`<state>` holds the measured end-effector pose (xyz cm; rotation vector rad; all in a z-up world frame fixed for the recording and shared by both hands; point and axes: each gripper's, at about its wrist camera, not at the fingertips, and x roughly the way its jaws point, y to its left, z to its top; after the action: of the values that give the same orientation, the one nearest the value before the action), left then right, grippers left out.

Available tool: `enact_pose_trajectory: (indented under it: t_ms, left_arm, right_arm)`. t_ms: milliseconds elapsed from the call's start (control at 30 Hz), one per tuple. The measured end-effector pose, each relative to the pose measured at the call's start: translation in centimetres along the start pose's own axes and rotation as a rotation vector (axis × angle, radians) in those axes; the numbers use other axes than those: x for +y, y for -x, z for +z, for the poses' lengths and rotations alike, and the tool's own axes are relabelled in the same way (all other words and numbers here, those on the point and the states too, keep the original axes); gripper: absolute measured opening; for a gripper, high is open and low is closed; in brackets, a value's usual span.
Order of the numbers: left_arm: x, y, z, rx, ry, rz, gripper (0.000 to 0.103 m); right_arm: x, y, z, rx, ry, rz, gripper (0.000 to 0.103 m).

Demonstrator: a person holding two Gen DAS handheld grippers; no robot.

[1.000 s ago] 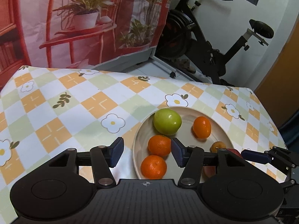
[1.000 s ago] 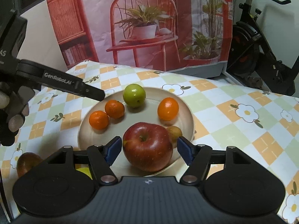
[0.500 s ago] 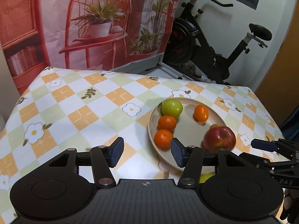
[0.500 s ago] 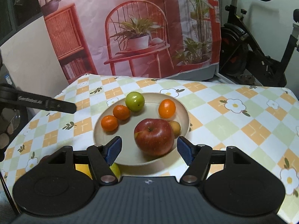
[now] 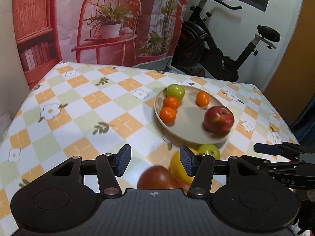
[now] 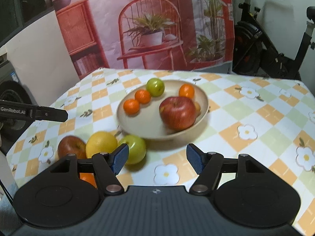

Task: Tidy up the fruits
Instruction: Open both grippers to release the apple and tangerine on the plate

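- Checked worktop (image 6: pixel 246 106), floral cloth, printed backdrop behind.
- Left: my left gripper (image 5: pixel 155 162), fingers spread, nothing between them.
- Loose fruit, near edge: red apple (image 6: pixel 70 147), yellow citrus (image 6: pixel 101 142), green apple (image 6: pixel 135 148), side by side.
- Centre: bowl (image 6: pixel 137 125) holding tangerines, one green fruit, large red apple (image 6: pixel 177 112).
- Right: my right gripper (image 6: pixel 157 158), fingers spread, empty.
- Step, judged: between picks; next, close on a loose fruit and carry it to the bowl.

Fruit-filled plate (image 5: pixel 178 132) beyond open tongs (image 5: pixel 155 162)
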<state>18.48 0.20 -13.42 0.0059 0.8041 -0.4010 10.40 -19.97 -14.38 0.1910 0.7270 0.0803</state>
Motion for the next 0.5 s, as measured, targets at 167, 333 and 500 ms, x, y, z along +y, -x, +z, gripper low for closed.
enact_pose_trajectory:
  t_ms: [167,333,500]
  left_arm:
    - [-0.3,0.6,-1.5,0.005,0.006,-0.012,0.057]
    - [-0.9,1.0,-2.6,0.014,-0.014,-0.019,0.057]
    - [-1.5,1.4,-3.1,0.014,-0.029,-0.02,0.057]
  right_arm:
    - [0.6,0.4,-0.7,0.018,0.011,0.029,0.068]
    - [1.7,0.9,-1.6,0.034,0.039,0.06,0.067]
    - [2.3,1.1,-2.5,0.046,0.049,0.07,0.067]
